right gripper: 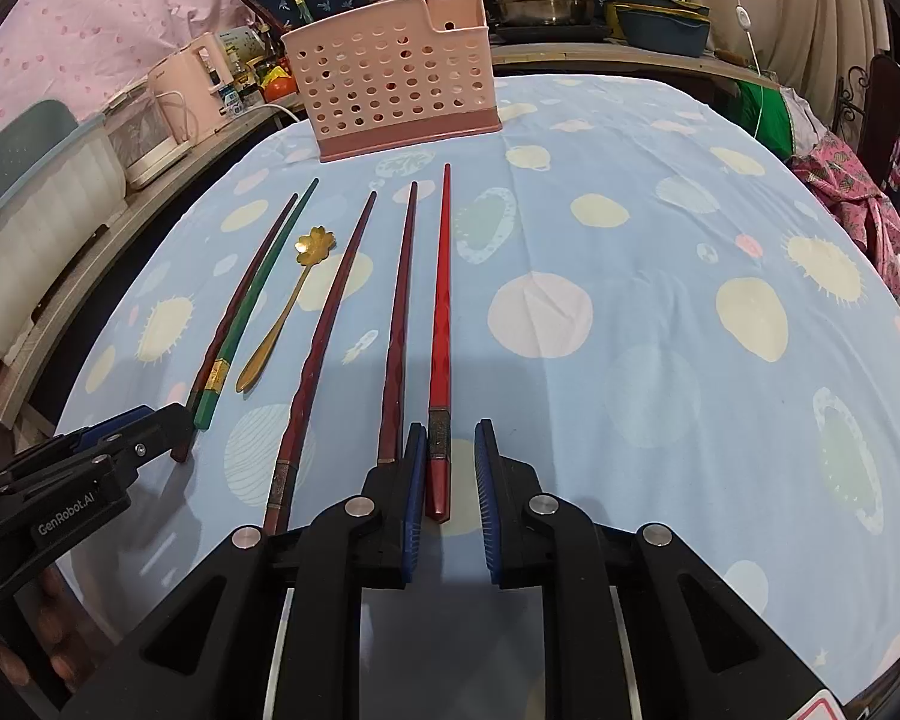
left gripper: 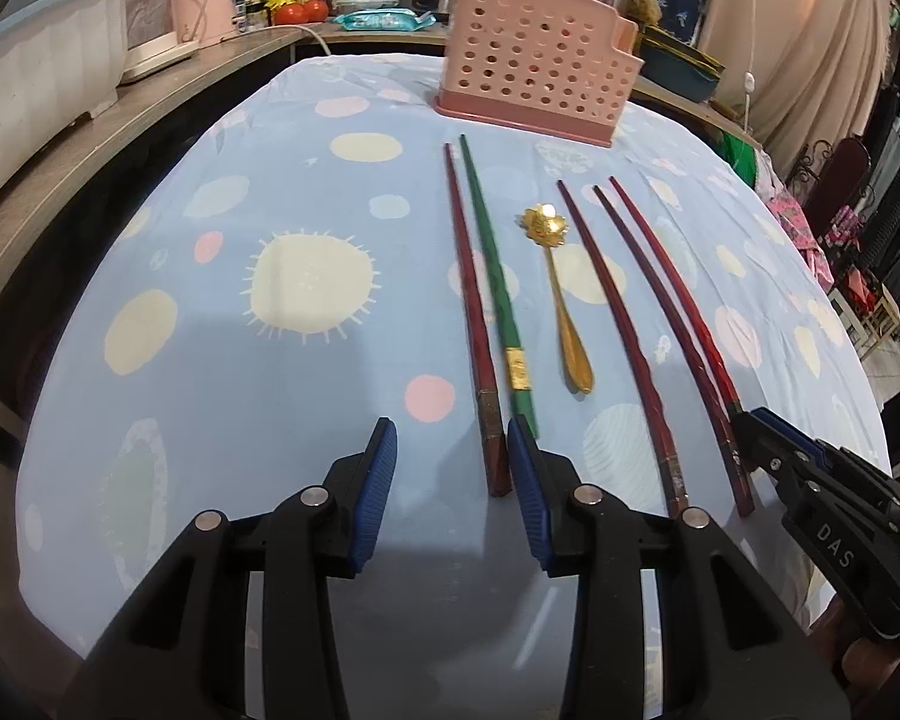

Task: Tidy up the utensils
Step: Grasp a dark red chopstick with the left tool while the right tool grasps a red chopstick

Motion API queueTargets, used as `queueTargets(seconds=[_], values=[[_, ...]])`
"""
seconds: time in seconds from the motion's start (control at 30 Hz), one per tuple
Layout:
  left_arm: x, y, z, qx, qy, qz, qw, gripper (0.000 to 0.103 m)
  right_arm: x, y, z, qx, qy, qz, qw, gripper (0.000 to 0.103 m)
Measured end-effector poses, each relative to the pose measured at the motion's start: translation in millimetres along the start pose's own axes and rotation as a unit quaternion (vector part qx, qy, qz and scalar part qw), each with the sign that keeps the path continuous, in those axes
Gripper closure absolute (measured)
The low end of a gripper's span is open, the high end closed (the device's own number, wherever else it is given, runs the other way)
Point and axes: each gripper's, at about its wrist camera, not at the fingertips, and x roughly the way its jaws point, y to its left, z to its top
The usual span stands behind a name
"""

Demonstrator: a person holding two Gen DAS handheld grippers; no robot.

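A pink perforated utensil holder (left gripper: 540, 66) (right gripper: 393, 84) stands at the far side of the table. In front of it lie several chopsticks and a gold flower-headed spoon (left gripper: 561, 294) (right gripper: 288, 306). My left gripper (left gripper: 453, 468) is open, with the thick end of the leftmost dark red chopstick (left gripper: 471, 312) between its pads, beside a green chopstick (left gripper: 495, 282). My right gripper (right gripper: 450, 474) is open around the thick end of the bright red chopstick (right gripper: 441, 324), which lies rightmost on the cloth. Each gripper shows in the other's view (left gripper: 750, 426) (right gripper: 162, 426).
The table wears a light blue cloth (right gripper: 660, 300) with pale circles. Two more dark red chopsticks (right gripper: 330, 324) (right gripper: 399, 312) lie between the spoon and the bright red one. A wooden counter (left gripper: 120, 120) with appliances, pots and bottles runs behind and to the left.
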Motion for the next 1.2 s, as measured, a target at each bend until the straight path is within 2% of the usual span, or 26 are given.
queueTargets(seconds=[0.33, 0.5, 0.6, 0.93, 1.2], values=[[5, -3, 3, 0.007, -0.006, 0.010, 0.9999, 0.071, 0, 0, 0, -0.003, -0.002, -0.002, 1.000, 0.088], [7, -1, 5, 0.008, -0.007, 0.010, 0.9999, 0.088, 0, 0, -1, -0.004, -0.005, -0.002, 1.000, 0.088], [6, 2, 5, 0.003, -0.007, 0.008, 0.9999, 0.095, 0, 0, -2, -0.004, -0.004, -0.001, 1.000, 0.093], [2, 10, 6, -0.015, -0.001, -0.014, 0.9998, 0.096, -2, -1, -3, -0.002, -0.005, -0.001, 1.000, 0.096], [-17, 15, 9, -0.024, -0.018, -0.018, 0.9994, 0.096, -18, -6, 0, 0.007, -0.019, 0.004, 1.000, 0.096]])
